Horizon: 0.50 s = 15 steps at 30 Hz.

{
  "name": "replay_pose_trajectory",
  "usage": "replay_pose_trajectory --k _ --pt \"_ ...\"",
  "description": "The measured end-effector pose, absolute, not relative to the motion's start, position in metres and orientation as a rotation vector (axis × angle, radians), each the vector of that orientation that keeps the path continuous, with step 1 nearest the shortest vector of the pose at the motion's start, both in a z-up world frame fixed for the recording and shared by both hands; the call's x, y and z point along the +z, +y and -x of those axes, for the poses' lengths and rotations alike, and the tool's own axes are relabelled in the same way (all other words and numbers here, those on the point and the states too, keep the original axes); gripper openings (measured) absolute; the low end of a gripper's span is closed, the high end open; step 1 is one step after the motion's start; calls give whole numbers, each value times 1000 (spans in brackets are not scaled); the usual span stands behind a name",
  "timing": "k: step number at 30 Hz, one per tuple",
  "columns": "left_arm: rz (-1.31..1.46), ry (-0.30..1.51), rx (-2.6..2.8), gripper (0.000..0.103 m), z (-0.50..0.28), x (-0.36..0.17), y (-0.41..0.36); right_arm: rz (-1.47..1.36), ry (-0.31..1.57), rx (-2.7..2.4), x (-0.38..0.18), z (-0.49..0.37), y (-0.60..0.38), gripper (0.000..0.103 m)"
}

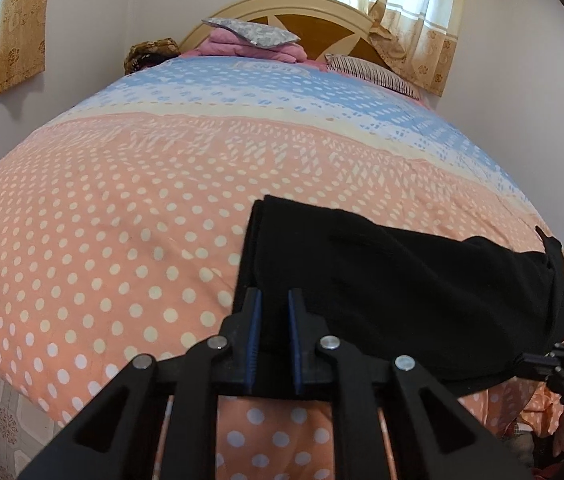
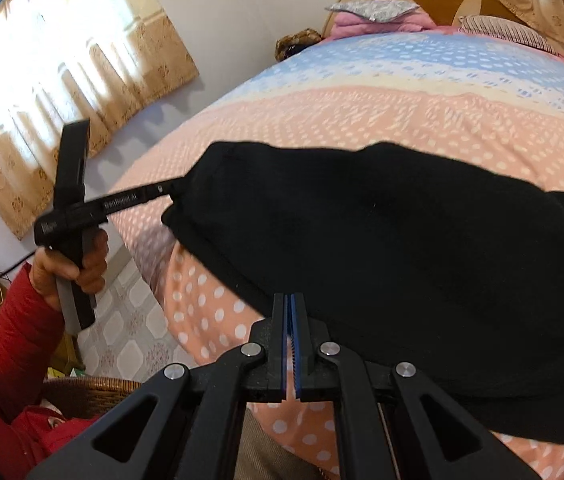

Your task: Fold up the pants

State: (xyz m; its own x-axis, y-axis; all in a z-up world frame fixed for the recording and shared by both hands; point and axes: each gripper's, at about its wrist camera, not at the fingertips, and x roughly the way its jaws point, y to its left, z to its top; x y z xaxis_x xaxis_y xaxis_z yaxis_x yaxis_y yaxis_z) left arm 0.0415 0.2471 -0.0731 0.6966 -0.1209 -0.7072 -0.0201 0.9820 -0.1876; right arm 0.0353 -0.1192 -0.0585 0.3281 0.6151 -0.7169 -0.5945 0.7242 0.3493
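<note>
Black pants [image 1: 382, 280] lie folded into a long band across the near part of the bed; they also show in the right wrist view [image 2: 382, 240]. My left gripper [image 1: 273, 300] is at the band's left end, its blue pads a small gap apart with black cloth between them. In the right wrist view the left gripper [image 2: 169, 190] meets that end of the pants. My right gripper [image 2: 291, 304] is shut at the near edge of the pants, pads together; whether cloth is pinched there I cannot tell.
The bed [image 1: 121, 200] has a peach dotted and blue cover. Pink folded bedding and a grey pillow [image 1: 249, 34] lie by the headboard, with a striped pillow [image 1: 374, 74] beside them. A wicker basket [image 2: 81, 394] stands on the tiled floor at the left.
</note>
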Motion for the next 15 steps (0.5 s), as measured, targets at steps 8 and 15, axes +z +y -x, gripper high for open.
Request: replay_pose_trajectory --k 8,15 --pt "174 829 -33 52 -44 -81 241 -286 975 824 -67 -49 -148 3" --pt "159 820 -32 57 -42 -78 240 -426 990 829 -67 -39 -164 92"
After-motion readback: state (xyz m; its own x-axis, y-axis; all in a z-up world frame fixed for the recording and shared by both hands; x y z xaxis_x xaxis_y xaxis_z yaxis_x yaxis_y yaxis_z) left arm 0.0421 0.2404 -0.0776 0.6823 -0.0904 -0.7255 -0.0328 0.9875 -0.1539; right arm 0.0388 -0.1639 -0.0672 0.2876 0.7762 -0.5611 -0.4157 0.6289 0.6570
